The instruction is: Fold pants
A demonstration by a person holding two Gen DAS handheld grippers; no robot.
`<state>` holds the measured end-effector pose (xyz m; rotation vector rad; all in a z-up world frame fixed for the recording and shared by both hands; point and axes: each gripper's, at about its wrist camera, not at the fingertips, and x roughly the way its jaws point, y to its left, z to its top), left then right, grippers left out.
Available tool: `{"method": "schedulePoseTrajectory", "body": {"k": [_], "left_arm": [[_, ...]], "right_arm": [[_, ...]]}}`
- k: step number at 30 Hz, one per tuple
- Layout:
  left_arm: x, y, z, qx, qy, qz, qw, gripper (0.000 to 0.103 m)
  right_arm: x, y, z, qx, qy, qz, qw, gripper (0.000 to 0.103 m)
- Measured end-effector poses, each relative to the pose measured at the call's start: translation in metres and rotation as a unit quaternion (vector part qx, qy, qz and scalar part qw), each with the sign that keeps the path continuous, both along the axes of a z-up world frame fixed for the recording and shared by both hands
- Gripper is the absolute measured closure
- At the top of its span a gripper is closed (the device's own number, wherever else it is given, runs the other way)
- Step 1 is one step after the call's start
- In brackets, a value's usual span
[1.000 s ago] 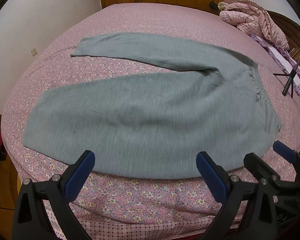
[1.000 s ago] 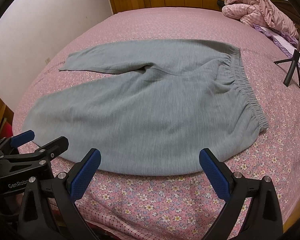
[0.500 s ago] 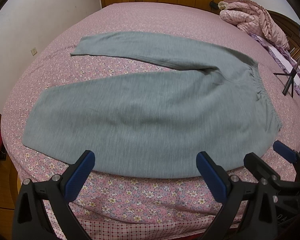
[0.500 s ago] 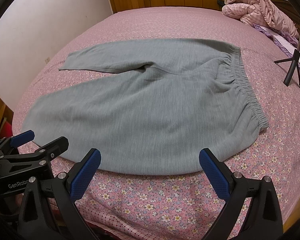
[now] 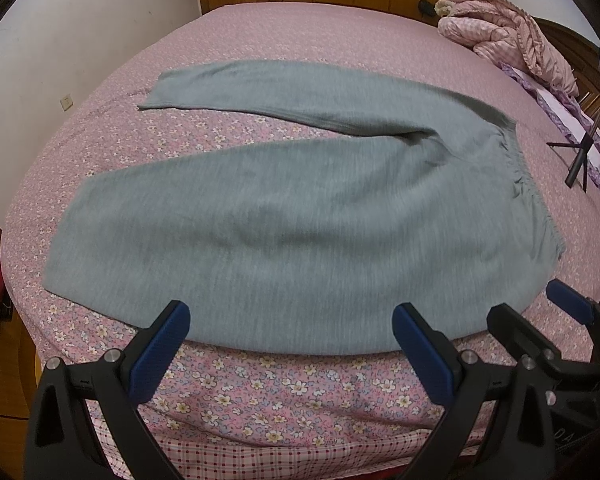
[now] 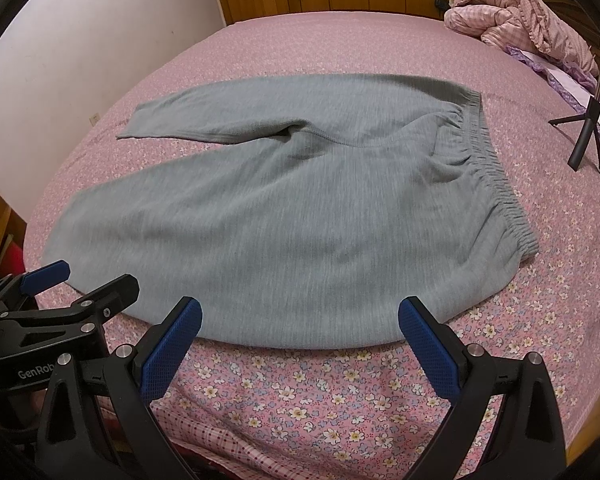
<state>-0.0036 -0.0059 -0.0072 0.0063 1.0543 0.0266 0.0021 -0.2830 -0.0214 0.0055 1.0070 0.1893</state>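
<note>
Grey knit pants (image 5: 300,220) are spread flat on the flowered bed sheet (image 5: 280,384), legs splayed apart and the elastic waistband (image 6: 496,184) lying to the right. Soft, light, limp cloth is to be expected, likely best pinched at a hem or waistband corner. The left gripper (image 5: 290,344) and right gripper (image 6: 300,340) are held wide open and empty, just short of the near edge.

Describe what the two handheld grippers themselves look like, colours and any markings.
Both look alike: the left gripper and right gripper have black angular frames with silver screws, and two fingers faced with blue textured pads. White lettering reading "GenRob", cut off by the right finger, marks the left gripper's body in the right wrist view. No cables or sleeves show.
</note>
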Motion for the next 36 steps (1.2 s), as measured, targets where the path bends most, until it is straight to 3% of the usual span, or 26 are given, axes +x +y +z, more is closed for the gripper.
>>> {"method": "schedulePoseTrajectory", "body": {"k": [21, 36], "left_arm": [[0.026, 0.005, -0.018, -0.011, 0.041, -0.040, 0.9983, 0.000], [0.074, 0.006, -0.005, -0.003, 0.039, -0.080, 0.9960, 0.000]], "right_arm": [[0.020, -0.005, -0.010, -0.002, 0.021, 0.008, 1.000, 0.002], [0.065, -0.037, -0.005, -0.001, 0.026, 0.004, 1.000, 0.002]]}}
